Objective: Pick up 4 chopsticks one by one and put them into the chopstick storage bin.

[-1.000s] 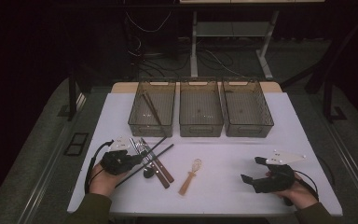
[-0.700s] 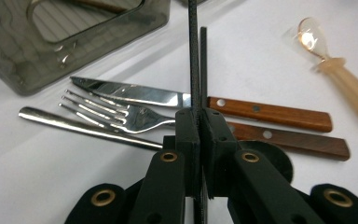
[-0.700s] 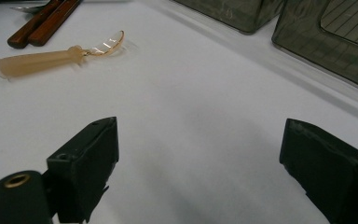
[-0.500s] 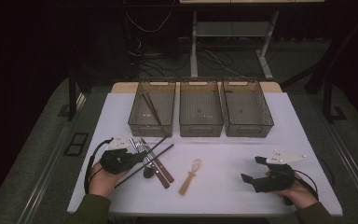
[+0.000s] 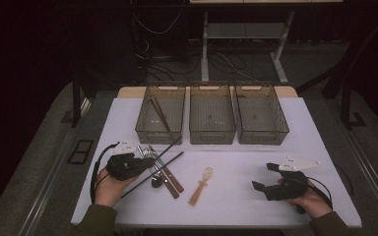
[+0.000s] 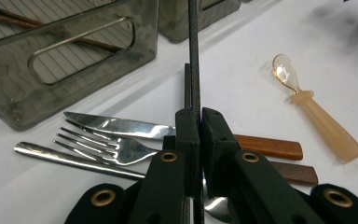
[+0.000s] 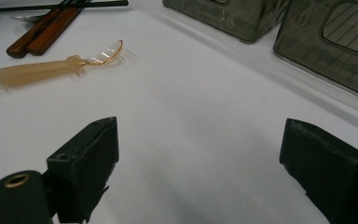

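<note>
near the front left corner of the counter [image 5: 285, 128], the left gripper [image 6: 195, 122] is sitting with its jaws pinched tight on a black chopstick [image 6: 193, 51], clamping it close to one end. the chopstick is running diagonally, its long axis pointing away from the gripper toward the left bin [image 5: 160, 132], with the far tip reaching the bin's front wall. a second black chopstick [image 5: 153, 173] is lying just beside it on the same slant.

judging from how things are lying, the sorting is barely underway: the left bin is already holding a pair of brown chopsticks [image 5: 160, 114], while the middle bin [image 5: 212, 135] and right bin [image 5: 262, 135] are looking nearly bare. still waiting on the counter near the left gripper are a knife [image 6: 121, 126], a fork [image 6: 107, 145], another steel utensil [image 6: 74, 158], and, toward the middle of the front edge, a translucent spoon [image 5: 201, 186] with its bowl pointing at the bins.

toward the front right corner, the right gripper [image 7: 200, 163] is resting with its jaws standing wide apart and holding nothing.
</note>
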